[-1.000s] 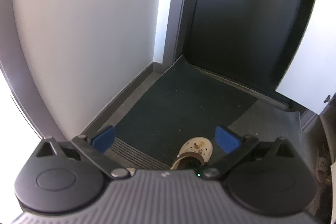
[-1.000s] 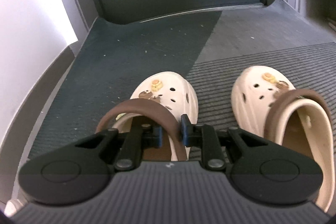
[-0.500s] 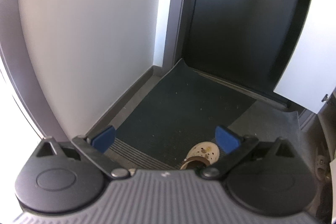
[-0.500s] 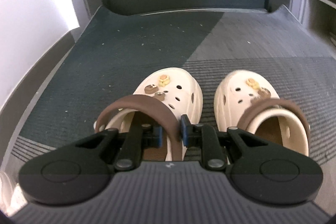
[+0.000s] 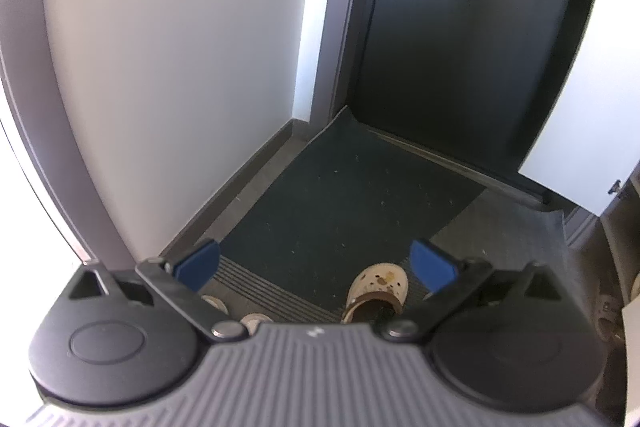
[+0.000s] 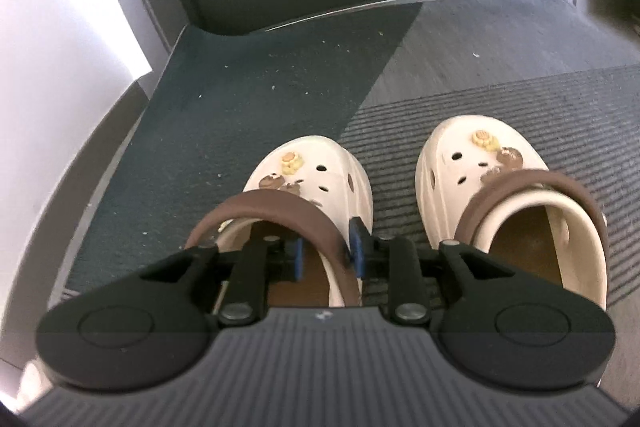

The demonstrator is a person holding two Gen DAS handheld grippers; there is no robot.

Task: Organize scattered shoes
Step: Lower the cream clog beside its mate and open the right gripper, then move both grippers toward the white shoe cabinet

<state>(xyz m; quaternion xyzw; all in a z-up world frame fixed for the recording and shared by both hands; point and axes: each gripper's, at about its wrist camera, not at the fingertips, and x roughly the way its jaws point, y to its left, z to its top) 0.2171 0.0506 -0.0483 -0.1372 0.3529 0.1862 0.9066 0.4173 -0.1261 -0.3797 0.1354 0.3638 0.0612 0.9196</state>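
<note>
Two cream clogs with brown heel straps and charms stand side by side on the dark doormat [image 6: 248, 115], toes pointing toward the door. My right gripper [image 6: 327, 255] is at the heel of the left clog [image 6: 316, 179]. Its jaws are opening, with the clog's right side wall and strap between the blue pads [image 6: 357, 251] and a gap at the left pad. The right clog [image 6: 500, 195] stands free beside it. In the left wrist view my left gripper [image 5: 316, 263] hangs open and empty above the mat, with one clog [image 5: 380, 287] below it.
A white wall [image 5: 180, 67] with a grey skirting runs along the left and a dark door [image 5: 460, 47] closes the far end. A white cabinet door [image 5: 580, 107] stands open at the right. Pale shoe tips [image 5: 214, 303] and other footwear [image 5: 608, 311] show at the edges of the left wrist view.
The right gripper's pads, pinched tight on the left clog's side wall before, have spread apart. The right hand shifted slightly. The left gripper stayed open and nearly still.
</note>
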